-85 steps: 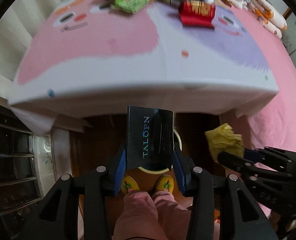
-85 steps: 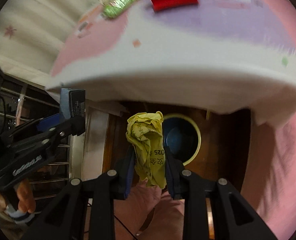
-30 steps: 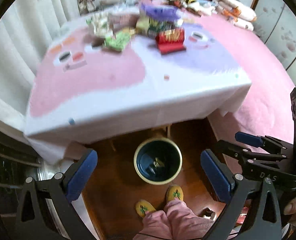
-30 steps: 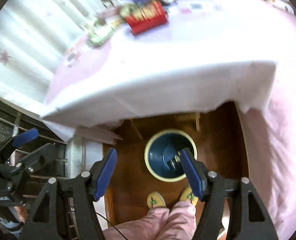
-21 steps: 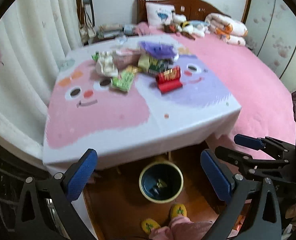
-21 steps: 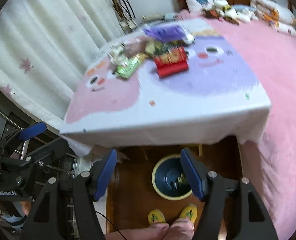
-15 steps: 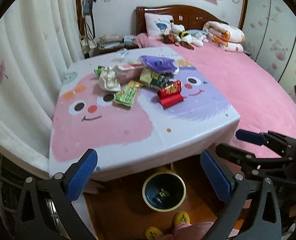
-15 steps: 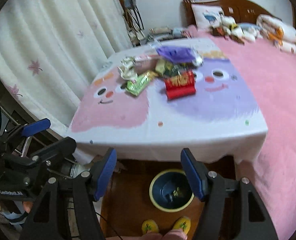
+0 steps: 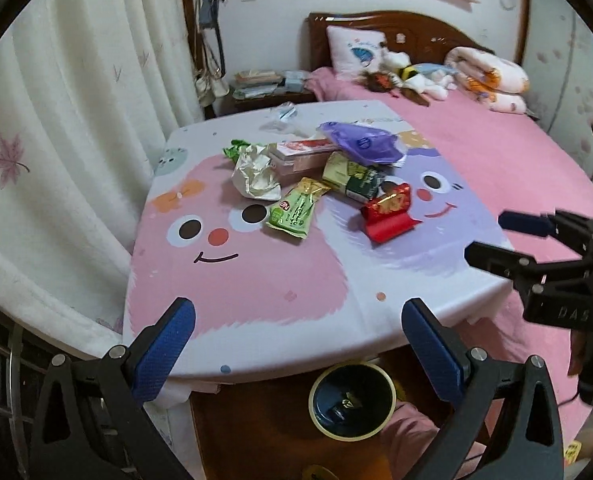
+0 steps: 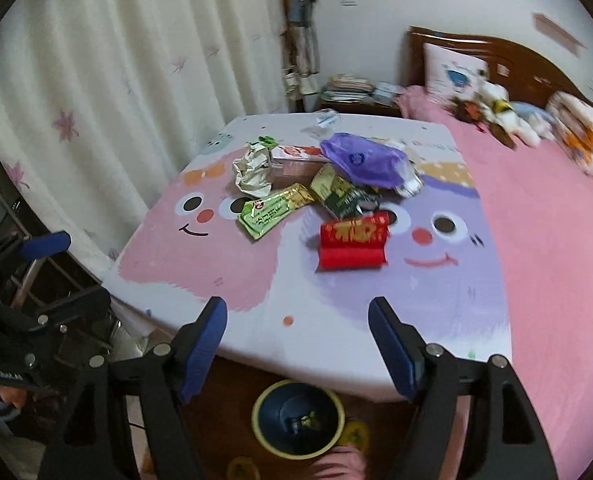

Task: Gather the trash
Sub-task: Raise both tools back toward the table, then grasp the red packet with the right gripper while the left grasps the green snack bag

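A pile of trash lies on the far half of the cartoon-face tablecloth [image 9: 236,280]: a red packet [image 9: 388,212] [image 10: 352,240], a green wrapper [image 9: 294,210] [image 10: 272,210], a purple bag [image 9: 360,146] [image 10: 364,160] and a crumpled silver wrapper [image 9: 254,172] [image 10: 252,170]. A blue bin [image 9: 352,400] [image 10: 298,416] with a yellow rim stands on the floor under the table's near edge, with scraps inside. My left gripper [image 9: 294,320] hangs open and empty over the near edge. My right gripper [image 10: 296,312] is empty too, its jaws opening, well short of the red packet.
A pink bed [image 9: 496,152] with pillows and soft toys runs along the table's right side. White curtains [image 9: 56,120] hang at the left, with a metal rack [image 10: 28,280] below them. The person's pink trouser leg [image 9: 408,432] is beside the bin.
The black box and the yellow crumpled paper left my grippers. Both grippers have since risen and tipped up from the bin toward the tabletop. The right jaws stand wider.
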Demonstrator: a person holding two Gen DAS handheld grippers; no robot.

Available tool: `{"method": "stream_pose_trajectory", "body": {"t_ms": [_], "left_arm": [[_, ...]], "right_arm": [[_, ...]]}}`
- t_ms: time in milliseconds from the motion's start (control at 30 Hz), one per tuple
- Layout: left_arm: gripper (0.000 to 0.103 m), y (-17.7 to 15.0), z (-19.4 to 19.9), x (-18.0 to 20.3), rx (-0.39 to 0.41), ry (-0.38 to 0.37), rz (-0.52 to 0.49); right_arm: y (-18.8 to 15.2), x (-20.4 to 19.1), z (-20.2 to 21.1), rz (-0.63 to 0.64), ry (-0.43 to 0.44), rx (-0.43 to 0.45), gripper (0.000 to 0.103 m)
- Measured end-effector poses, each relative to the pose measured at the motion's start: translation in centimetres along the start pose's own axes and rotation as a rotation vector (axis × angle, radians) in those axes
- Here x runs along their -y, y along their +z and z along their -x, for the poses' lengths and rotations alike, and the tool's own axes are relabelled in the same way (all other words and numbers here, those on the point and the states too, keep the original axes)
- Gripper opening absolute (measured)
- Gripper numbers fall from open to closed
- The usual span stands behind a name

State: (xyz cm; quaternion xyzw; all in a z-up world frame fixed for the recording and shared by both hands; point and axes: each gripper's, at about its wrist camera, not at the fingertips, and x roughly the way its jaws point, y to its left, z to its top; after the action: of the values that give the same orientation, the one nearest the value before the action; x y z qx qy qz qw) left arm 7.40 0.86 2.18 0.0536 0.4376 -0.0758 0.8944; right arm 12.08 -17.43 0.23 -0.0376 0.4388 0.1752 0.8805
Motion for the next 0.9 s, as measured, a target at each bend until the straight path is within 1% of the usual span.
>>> {"method": "stream_pose_trajectory", "body": {"t_ms": [100, 200, 300, 400, 500, 567, 633, 733, 833, 900], "left_arm": [[0.102, 1.3, -2.3, 0.1, -0.042, 0.021, 0.048], [0.102, 2.8, -4.9, 0.3, -0.095, 0.016, 0.115], [0.102, 4.4, -6.8, 0.8, -0.101, 0.03, 0.155], [0.102, 5.7, -8.3, 1.3, -0.095, 0.057, 0.167], [0.102, 6.4, -9.8, 1.8, -0.11, 0.079, 0.177], [0.102, 6.5, -11.0, 1.9, -0.135, 0.094, 0.186], [0.102, 6.2, -11.9, 1.8, -0.16, 0.107, 0.196], [0.102, 5.6, -12.7, 1.5, -0.184, 0.114, 0.211], [0.102, 4.9, -13.5, 1.2, -0.208, 0.12, 0.224], [0.102, 4.5, -14.0, 1.1, -0.222, 0.125, 0.23]], "right_arm": [[2.3, 1.7, -2.2, 0.087, 0.047, -0.023, 0.074], [4.5, 3.4, -4.6, 0.175, 0.098, -0.05, 0.074], [6.4, 5.1, -7.5, 0.243, 0.148, -0.09, 0.074], [7.6, 6.4, -10.2, 0.287, 0.195, -0.136, 0.074], [8.5, 6.9, -13.2, 0.36, 0.254, -0.191, 0.074], [8.5, 6.5, -14.5, 0.418, 0.288, -0.216, 0.074], [8.2, 5.6, -15.7, 0.511, 0.324, -0.25, 0.074], [7.0, 4.3, -17.0, 0.641, 0.365, -0.306, 0.074], [5.5, 3.4, -17.3, 0.773, 0.355, -0.318, 0.074], [4.7, 3.0, -17.4, 0.841, 0.338, -0.305, 0.074]]}}
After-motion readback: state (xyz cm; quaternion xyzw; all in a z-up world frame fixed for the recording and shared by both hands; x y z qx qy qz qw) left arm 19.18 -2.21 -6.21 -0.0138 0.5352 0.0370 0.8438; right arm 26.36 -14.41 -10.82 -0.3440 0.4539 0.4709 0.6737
